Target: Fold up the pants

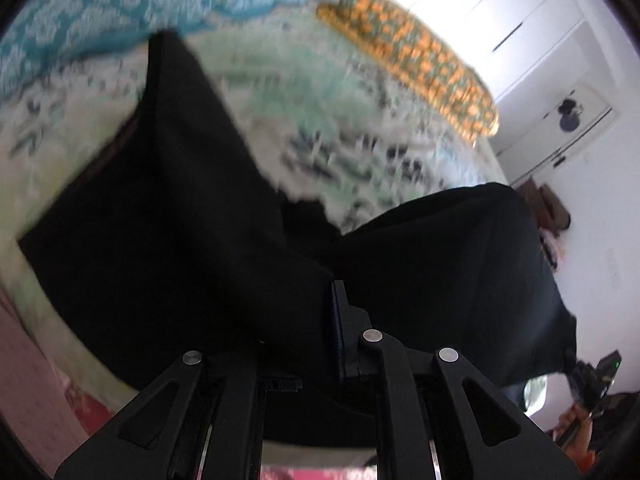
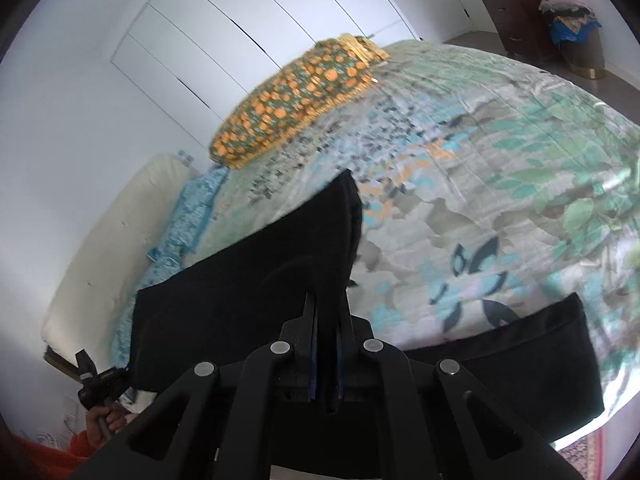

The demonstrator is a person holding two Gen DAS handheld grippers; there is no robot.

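Note:
The black pants [image 1: 168, 216] are lifted above a floral bedspread [image 1: 304, 92]. In the left wrist view my left gripper [image 1: 320, 320] is shut on the cloth; its left finger is hidden under the fabric. The pants stretch right toward the other gripper [image 1: 592, 376], seen small at the far right. In the right wrist view my right gripper [image 2: 326, 320] is shut on a fold of the pants [image 2: 248, 288], which hang left toward the left gripper [image 2: 100, 384]. Another part of the pants [image 2: 520, 356] lies at the bed's near edge.
An orange-spotted pillow [image 2: 296, 96] lies at the far side of the bedspread [image 2: 500, 168], a blue patterned cloth [image 1: 120, 20] beside it. White wardrobe doors [image 2: 260, 12] stand behind. A dresser and a laundry basket [image 2: 576, 36] stand at the far right.

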